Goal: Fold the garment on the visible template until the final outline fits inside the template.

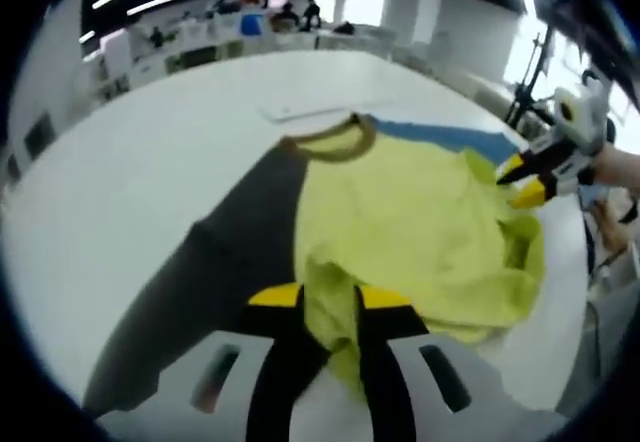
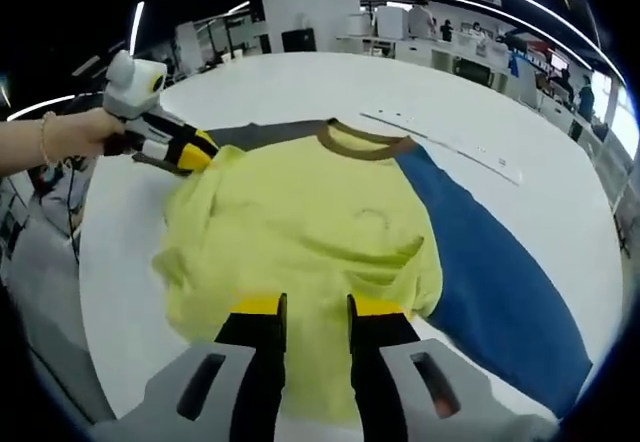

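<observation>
**Both tongs on the yellow shirt, fold half made**

Tongs first: the left gripper (image 1: 329, 307) has a bunch of yellow cloth pinched between its jaws, closed on the garment's bunched edge; the right gripper (image 2: 315, 314) sits with its tips at the shirt's near hem, cloth running under and between them, and I judge it clamped on that hem, though the gap between the tips looks fairly wide; across the cloth from each, the other tong comes in at the far shoulder.

Biggest thing ahead of both tongs is the white table (image 1: 150, 162), round-looking and wide; lying on it, beneath the shirt, is the template: a dark grey panel (image 1: 230, 232) stretching away to the left of the left gripper, and a blue panel (image 2: 480, 252) running off to the right of the right gripper; over the middle sprawls the yellow garment (image 2: 300, 222), brown collar (image 2: 362, 144) at the far end from the right gripper; beyond the collar, a thin white strip (image 2: 450, 147) lies flat on the table.

How far along? Judging from this: one side looks folded in, edges rumpled near the left gripper; the body is heaped, not flat; the outline looks wider than a single panel; so a fold is under way, and smoothing plus at least one more fold seem left.
</observation>
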The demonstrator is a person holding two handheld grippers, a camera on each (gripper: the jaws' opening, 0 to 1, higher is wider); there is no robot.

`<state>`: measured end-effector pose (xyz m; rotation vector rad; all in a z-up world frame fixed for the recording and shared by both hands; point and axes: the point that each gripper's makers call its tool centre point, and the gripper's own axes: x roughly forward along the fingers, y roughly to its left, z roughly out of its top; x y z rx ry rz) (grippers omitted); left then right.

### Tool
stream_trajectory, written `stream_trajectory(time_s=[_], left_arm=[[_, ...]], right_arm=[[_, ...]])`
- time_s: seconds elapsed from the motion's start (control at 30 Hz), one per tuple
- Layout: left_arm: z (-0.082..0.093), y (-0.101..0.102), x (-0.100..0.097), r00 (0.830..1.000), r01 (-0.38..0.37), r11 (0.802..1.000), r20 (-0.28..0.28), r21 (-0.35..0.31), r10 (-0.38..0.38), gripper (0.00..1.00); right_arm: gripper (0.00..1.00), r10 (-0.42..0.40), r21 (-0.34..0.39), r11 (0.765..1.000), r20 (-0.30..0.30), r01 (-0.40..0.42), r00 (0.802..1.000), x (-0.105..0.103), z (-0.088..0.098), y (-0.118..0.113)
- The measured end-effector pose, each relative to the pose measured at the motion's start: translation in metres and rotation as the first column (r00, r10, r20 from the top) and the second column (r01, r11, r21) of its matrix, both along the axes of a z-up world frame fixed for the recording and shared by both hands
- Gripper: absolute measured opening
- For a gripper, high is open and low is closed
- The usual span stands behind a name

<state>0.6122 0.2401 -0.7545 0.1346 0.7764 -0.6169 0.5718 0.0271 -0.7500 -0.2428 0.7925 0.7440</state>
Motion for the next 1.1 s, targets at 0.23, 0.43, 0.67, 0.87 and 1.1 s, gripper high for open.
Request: stream_trajectory(time_s=[0.23, 0.43, 0.67, 0.87, 1.1], left_arm=[[-0.005, -0.005, 0.007, 1.000, 0.008, 1.000, 0.009, 0.022, -0.008, 0.17], [-0.008, -0.007, 0.009, 1.000, 0.016, 0.999, 0.007, 0.037, -0.017, 0.14], [-0.014, -0.006, 0.010, 1.000, 0.021, 0.998, -0.011, 0.053, -0.020, 0.10], [-0.016, -0.007, 0.010, 1.000, 0.015, 0.999, -0.025, 0.048, -0.013, 0.06], [-0.016, -0.008, 0.010, 0.999, 0.016, 0.999, -0.042, 0.040, -0.014, 0.01]], right_arm=[[0.25, -0.002, -0.010, 1.000, -0.009, 0.002, 1.000, 0.001, -0.005, 0.000], [0.24, 0.001, -0.012, 1.000, -0.011, -0.002, 1.000, 0.001, -0.005, 0.001], [0.23, 0.007, -0.018, 1.000, -0.017, -0.007, 1.000, 0.002, -0.008, 0.000], [0.22, 0.000, -0.029, 1.000, -0.026, -0.001, 1.000, 0.004, -0.010, 0.000], [0.17, 0.009, -0.084, 0.996, -0.045, -0.012, 0.999, 0.009, -0.016, -0.005]])
